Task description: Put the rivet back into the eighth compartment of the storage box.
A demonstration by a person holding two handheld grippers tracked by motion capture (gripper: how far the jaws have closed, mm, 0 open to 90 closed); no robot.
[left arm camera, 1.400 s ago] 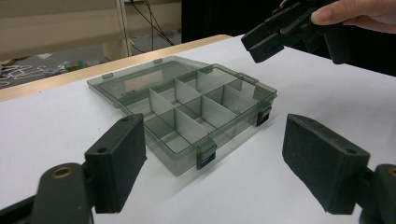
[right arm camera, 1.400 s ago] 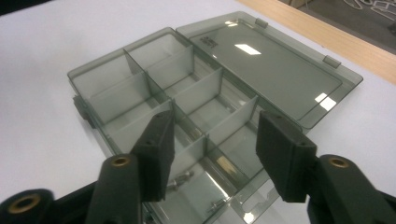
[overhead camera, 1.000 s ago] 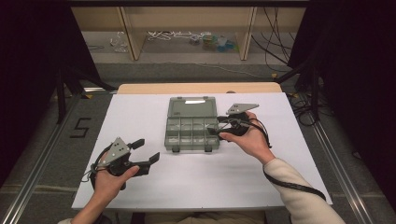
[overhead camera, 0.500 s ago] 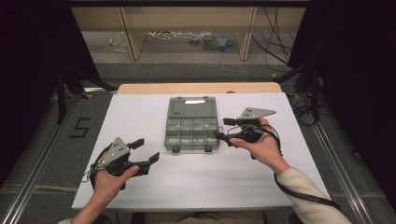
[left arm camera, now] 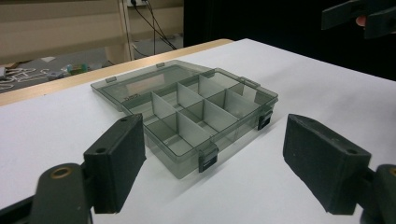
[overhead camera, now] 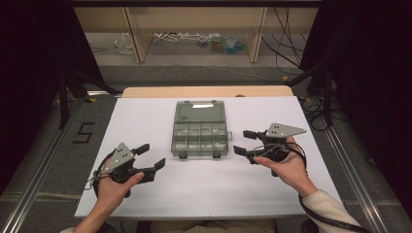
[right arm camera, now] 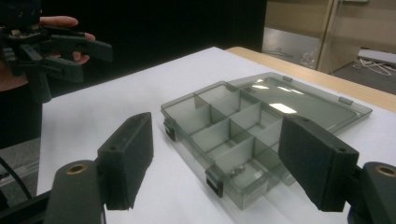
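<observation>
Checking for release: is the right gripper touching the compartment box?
Apart. In the high view, white table shows between the right gripper and the compartment box.

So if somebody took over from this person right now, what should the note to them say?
Left gripper: open, holding nothing, near-left of the box.
Right gripper: open, its jaws have just been opening, nothing between them, right of the box.
Compartment box: mid-table, lid folded flat open behind it. A small metal piece lies in one corner compartment.
Done: box opened.
Left: probably loading or emptying compartments; unclear from here.
</observation>
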